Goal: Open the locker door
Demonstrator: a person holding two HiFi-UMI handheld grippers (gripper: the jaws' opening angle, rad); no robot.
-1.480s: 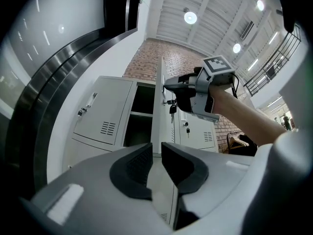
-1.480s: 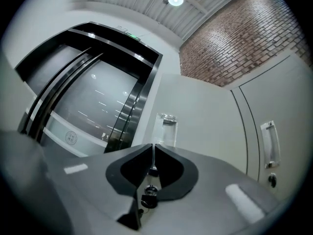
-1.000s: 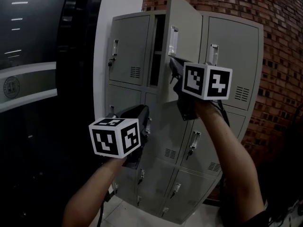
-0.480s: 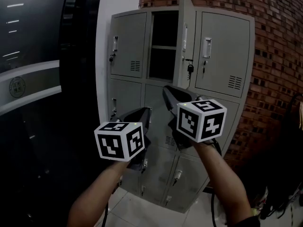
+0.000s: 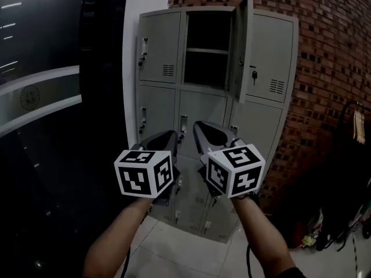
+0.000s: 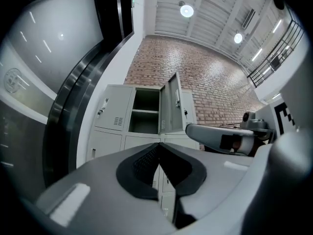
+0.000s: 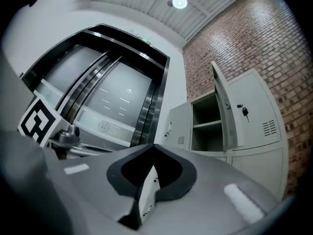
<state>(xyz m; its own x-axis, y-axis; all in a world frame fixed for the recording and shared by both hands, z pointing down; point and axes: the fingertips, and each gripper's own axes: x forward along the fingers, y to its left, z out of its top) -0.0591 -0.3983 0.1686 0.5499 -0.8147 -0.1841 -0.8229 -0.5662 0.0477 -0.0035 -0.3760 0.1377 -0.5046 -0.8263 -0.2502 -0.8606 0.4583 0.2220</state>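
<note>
The grey metal locker cabinet (image 5: 200, 112) stood on the tiled floor (image 5: 191, 251) against a brick wall (image 5: 330, 62), with a white pillar (image 5: 134, 4) just beside its left edge. The locker door (image 5: 242, 48) of the top middle compartment (image 5: 208, 33) hung open. It was swung out to the right and seen nearly edge-on in front of the left edge of the top right door (image 5: 272, 51), where a key (image 5: 253, 73) sat in the lock. A single shelf (image 5: 208, 51) crossed the dark interior of the open compartment; whether anything lay on it could not be told. The other doors in view were shut.

Both grippers were held low, side by side and well apart from the cabinet, in front of its lower rows. The left gripper (image 5: 168, 136) pointed up toward the cabinet with its fingers pressed together and nothing between them. In the left gripper view its dark pads (image 6: 142, 164) met at the tip. The right gripper (image 5: 200, 127) sat just beside it, its fingers likewise closed and empty, with its pads (image 7: 133, 173) meeting in the right gripper view. The left marker cube (image 5: 144, 174) and the right marker cube (image 5: 235, 171) faced the head camera, near each other but not touching.
</note>
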